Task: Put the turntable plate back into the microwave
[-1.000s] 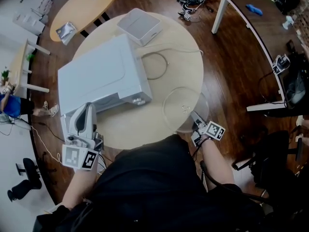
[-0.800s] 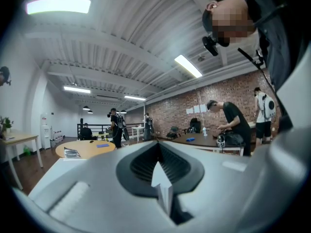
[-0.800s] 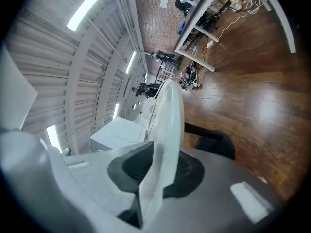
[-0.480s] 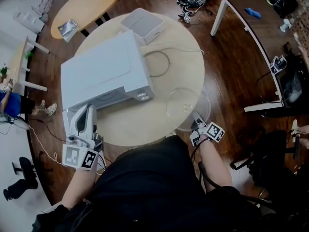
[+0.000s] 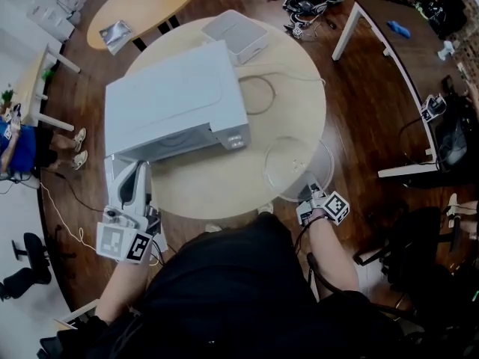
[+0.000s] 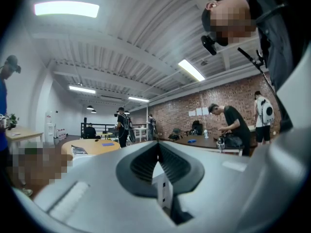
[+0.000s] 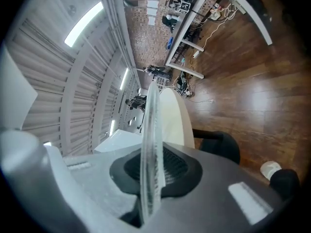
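The right gripper (image 7: 154, 154) has its jaws just closing, pinching the near rim of the clear turntable plate (image 7: 150, 125). The plate extends ahead of them over the round table (image 5: 224, 193). The left gripper (image 6: 158, 147) has its jaws clamped on the white edge of the open microwave door (image 6: 163, 191), and the microwave (image 5: 168, 99) sits beyond them.

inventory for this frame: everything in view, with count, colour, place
round table: 1, beige, centre
microwave: 1, white, left on round table, door open
box: 1, white, table's far edge
cable: 1, white, looped beside microwave
turntable plate: 1, clear glass, table's near-right edge, overhanging
oval table: 1, tan, far left
desk: 1, dark top, white legs, far right
left gripper: 1, grey, shut on door
right gripper: 1, grey, jaws just closed further, clamping plate's rim
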Demonstrator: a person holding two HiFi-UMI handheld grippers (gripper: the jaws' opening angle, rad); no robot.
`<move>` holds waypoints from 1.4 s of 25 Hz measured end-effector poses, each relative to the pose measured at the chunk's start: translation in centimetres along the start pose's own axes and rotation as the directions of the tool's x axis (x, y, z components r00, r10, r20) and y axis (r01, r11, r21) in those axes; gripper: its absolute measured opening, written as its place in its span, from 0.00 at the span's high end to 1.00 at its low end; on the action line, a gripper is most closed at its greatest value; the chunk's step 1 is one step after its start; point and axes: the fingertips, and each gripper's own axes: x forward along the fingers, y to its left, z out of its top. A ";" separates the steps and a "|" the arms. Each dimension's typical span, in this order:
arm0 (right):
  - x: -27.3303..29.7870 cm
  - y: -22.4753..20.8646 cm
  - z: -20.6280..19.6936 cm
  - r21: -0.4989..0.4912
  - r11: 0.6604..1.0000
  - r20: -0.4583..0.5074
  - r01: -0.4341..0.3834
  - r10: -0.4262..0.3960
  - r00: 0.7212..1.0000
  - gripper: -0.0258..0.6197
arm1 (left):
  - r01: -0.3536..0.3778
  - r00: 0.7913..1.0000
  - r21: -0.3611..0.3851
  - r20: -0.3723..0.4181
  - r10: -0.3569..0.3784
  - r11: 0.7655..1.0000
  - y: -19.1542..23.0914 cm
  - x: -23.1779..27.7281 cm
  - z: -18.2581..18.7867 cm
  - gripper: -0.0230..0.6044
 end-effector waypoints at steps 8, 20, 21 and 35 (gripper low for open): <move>-0.2 2.9 0.8 0.057 0.997 0.078 -0.052 0.047 0.996 0.92 | 0.007 1.000 -0.021 0.003 -0.007 1.000 0.7 -0.3 -0.6 0.96; 1.0 6.9 1.2 -0.103 0.971 0.101 -0.217 0.227 0.969 0.92 | -0.006 1.000 -0.052 -0.004 0.006 0.999 3.2 -1.9 0.6 0.96; 0.9 6.6 1.0 -0.075 0.982 0.113 -0.175 0.182 0.977 0.92 | -0.016 1.000 -0.070 -0.005 0.016 0.997 3.8 -2.0 -0.1 0.96; -1.5 7.7 2.9 0.005 0.982 0.191 -0.190 0.186 0.964 0.92 | 0.060 0.997 -0.100 0.052 -0.055 0.993 3.4 0.1 -3.2 0.96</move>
